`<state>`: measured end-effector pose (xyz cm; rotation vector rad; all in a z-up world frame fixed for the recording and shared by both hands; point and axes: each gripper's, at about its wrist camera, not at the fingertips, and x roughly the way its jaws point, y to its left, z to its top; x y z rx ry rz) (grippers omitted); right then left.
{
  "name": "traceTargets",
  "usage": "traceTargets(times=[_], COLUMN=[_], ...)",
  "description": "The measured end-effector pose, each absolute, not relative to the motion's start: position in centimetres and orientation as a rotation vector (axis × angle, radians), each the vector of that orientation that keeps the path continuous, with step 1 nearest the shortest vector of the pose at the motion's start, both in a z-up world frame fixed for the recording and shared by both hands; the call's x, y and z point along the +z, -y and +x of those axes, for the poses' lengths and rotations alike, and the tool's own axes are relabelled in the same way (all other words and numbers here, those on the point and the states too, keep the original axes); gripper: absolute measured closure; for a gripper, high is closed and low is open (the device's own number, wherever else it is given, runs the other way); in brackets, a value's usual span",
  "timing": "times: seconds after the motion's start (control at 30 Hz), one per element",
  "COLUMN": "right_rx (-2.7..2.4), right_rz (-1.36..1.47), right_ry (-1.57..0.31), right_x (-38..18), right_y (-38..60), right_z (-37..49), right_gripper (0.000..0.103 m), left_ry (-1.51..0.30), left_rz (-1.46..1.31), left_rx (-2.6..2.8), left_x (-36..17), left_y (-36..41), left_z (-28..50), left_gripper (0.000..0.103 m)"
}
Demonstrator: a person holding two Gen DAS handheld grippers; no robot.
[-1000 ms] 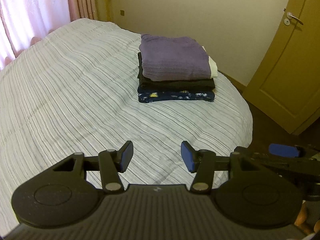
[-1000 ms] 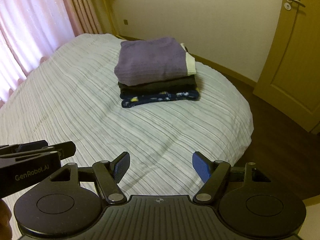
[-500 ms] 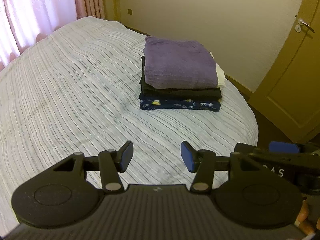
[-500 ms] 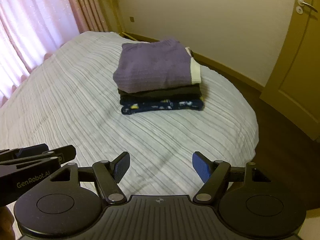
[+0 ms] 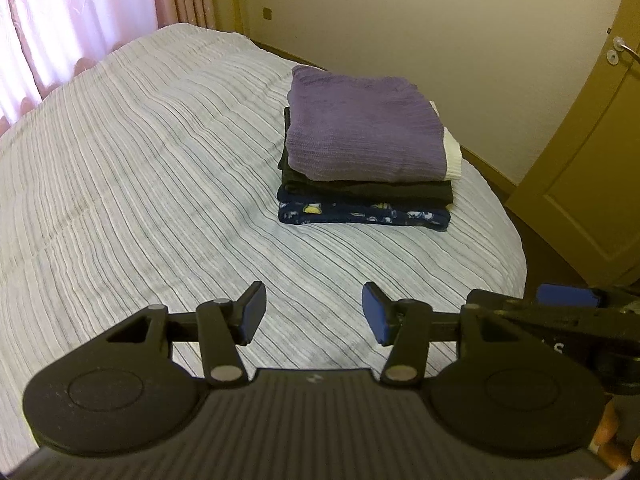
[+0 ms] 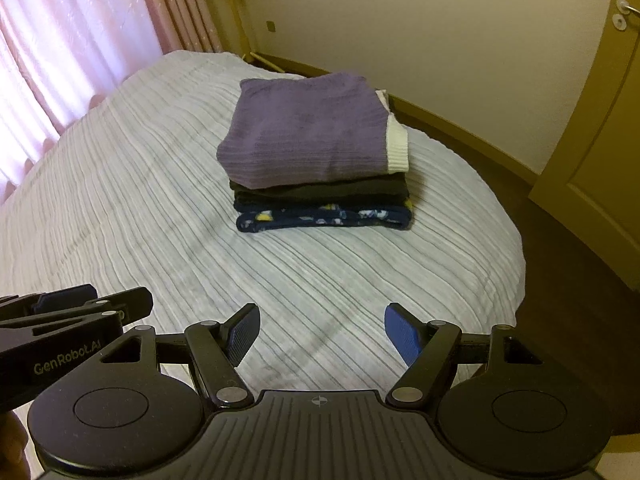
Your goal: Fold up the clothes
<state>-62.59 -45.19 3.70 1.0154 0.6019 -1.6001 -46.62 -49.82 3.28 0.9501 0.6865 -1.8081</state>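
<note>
Hovering spread and empty, the left hand-held gripper [image 5: 314, 312] and right hand-held gripper [image 6: 320, 334] face the folded clothes stack [image 6: 316, 160] on the bed [image 6: 140, 184].

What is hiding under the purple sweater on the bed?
Under the purple sweater lies a folded black garment, then a dark blue patterned one on the striped bedspread. Only their edges show; the rest is covered.
</note>
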Motion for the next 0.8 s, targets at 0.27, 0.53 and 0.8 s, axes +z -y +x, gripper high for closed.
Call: traceTargets(times=[0.27,0.53,0.8], right_rx=[-1.581,-1.572,-1.564], right_rz=[1.032,1.033,1.034], right_ry=[-0.618,-0.627,-0.630], right_x=[3.0,2.7,2.4], right_y=[46.6,47.5,48.1], right_z=[-63.9,-65.2,-66.2], right_gripper=[0.031,0.030,0.031], left_ry=[-0.696,-0.696,-0.701], left_rz=[0.953,0.931,0.884], left_rx=[-1.802,-1.777,-1.761], left_x=[2.6,2.3,2.3], left_y=[51.2,52.1,52.8], left_z=[-48.1,-49.4,-49.9], left_gripper=[0.051,0.051,0.050])
